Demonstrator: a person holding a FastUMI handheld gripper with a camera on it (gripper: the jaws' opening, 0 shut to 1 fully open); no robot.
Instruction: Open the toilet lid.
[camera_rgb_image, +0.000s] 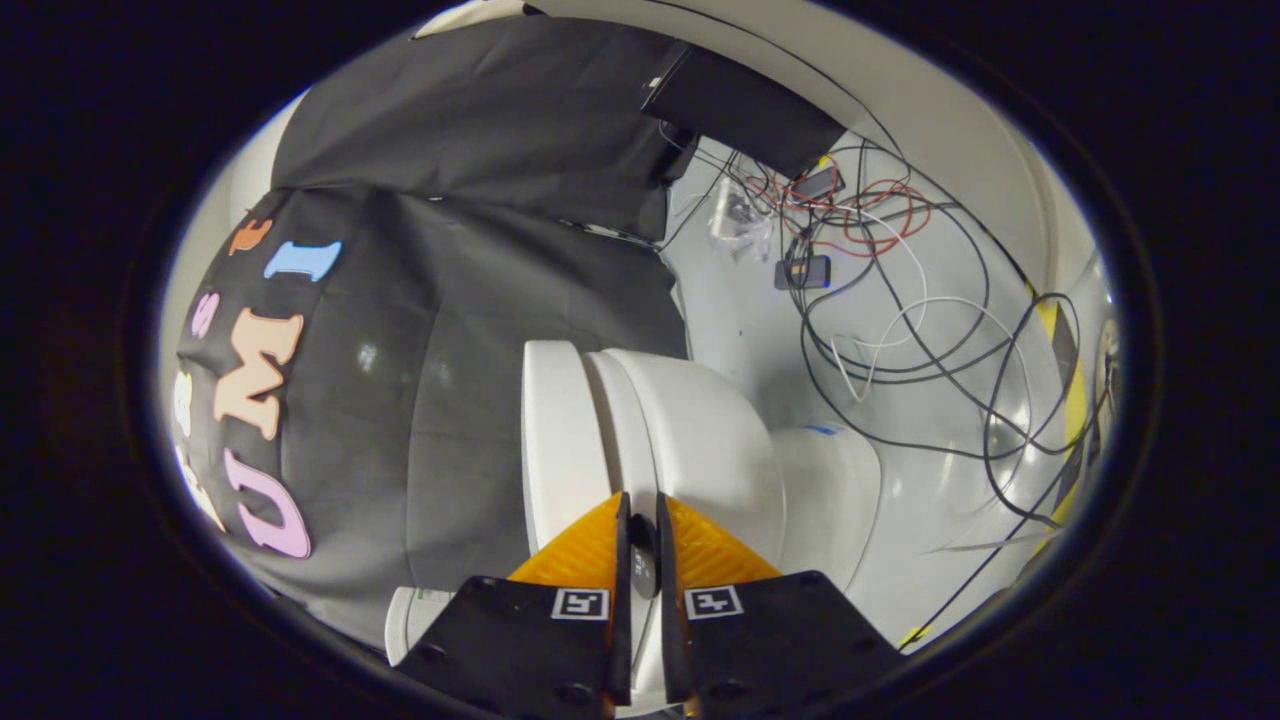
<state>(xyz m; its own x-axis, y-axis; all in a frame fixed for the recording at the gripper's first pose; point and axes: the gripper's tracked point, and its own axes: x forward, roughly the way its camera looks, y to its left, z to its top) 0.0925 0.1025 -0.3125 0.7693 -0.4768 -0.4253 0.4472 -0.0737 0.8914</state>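
Gripper (640, 505): orange fingers (585, 555) nearly together, narrow slit betw. them, tips at the toilet's front edge. Something dark sits in the slit; can't tell if fingers actually clamp the lid edge or what that is. Toilet lid (552, 430) just ahead of tips, on the side of the toilet toward the black cloth wall (450, 330); seat/bowl (700, 440) next to it, base (835, 490) beyond on floor side. Past toilet: pale floor (940, 500), tangled cables (900, 300), black box (745, 105) further off

Toilet lid (555, 440) ahead — cables (900, 330) beyond
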